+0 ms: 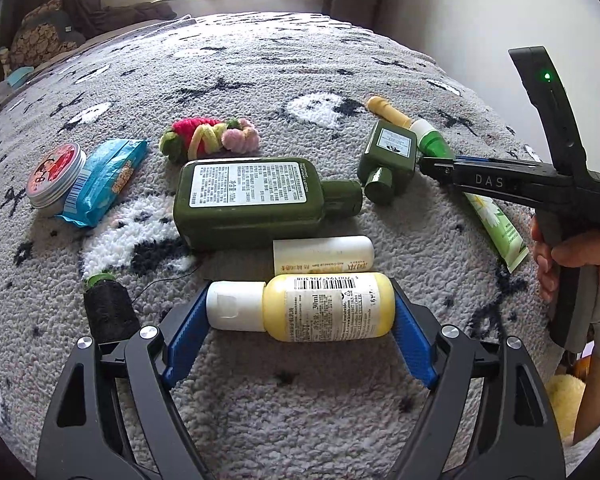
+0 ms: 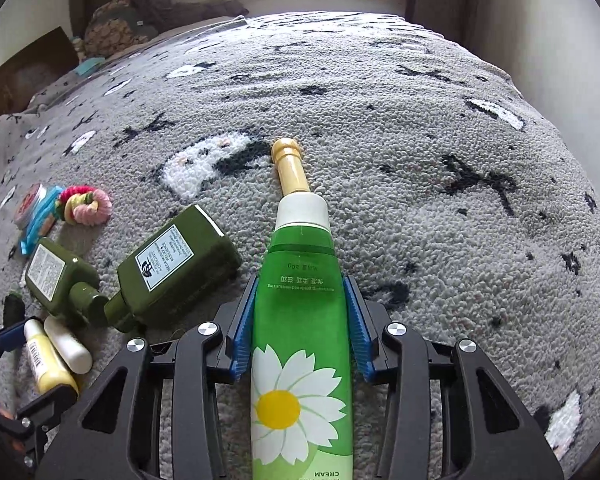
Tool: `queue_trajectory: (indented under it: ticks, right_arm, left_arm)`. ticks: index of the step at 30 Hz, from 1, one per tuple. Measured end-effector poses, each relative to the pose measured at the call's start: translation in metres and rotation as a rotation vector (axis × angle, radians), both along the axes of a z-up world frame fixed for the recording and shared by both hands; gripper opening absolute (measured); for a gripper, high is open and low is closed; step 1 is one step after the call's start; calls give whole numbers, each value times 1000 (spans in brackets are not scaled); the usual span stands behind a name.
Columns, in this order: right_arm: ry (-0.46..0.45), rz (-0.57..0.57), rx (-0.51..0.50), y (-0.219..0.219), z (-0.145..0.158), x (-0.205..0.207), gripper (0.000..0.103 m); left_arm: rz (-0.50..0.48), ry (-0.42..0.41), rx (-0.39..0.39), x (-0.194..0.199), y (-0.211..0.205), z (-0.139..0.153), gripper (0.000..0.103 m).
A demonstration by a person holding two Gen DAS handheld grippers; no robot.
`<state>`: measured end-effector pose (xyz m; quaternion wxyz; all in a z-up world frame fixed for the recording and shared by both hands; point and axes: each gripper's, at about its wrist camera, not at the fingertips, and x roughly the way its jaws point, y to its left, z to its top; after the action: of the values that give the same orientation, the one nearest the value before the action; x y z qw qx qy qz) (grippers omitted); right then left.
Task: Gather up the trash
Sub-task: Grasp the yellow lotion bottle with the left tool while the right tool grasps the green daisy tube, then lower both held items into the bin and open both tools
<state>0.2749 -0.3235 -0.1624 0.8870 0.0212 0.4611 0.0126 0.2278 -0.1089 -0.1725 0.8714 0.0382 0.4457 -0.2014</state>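
Observation:
My left gripper (image 1: 300, 312) is shut end to end on a small yellow bottle (image 1: 324, 306) with a white cap, lying on the grey patterned rug (image 1: 260, 80). My right gripper (image 2: 300, 320) is shut on a green cream tube (image 2: 300, 340) with a daisy print and a white cap. It shows in the left wrist view (image 1: 440, 164), pinching that tube (image 1: 496, 224). Both items also rest on the rug (image 2: 420, 120). In the right wrist view the yellow bottle (image 2: 48, 364) sits at the far left.
Around lie a large olive bottle (image 1: 256, 204), a small olive bottle (image 1: 388, 160), a white tube (image 1: 324, 254), a tan tube (image 1: 392, 114), a blue packet (image 1: 104, 180), a round tin (image 1: 56, 178), hair ties (image 1: 208, 138) and a black thread spool (image 1: 110, 308).

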Motion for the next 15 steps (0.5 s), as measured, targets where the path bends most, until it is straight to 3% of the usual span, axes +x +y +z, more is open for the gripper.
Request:
queue_trajectory:
  ticks: [6, 15]
  right_arm:
    - [-27, 7, -12, 1, 13, -28, 42]
    - [-133, 26, -25, 15, 68, -91, 42]
  left_arm:
    - [-2, -22, 7, -23, 6, 9, 78]
    - [24, -132, -10, -74, 23, 64, 78]
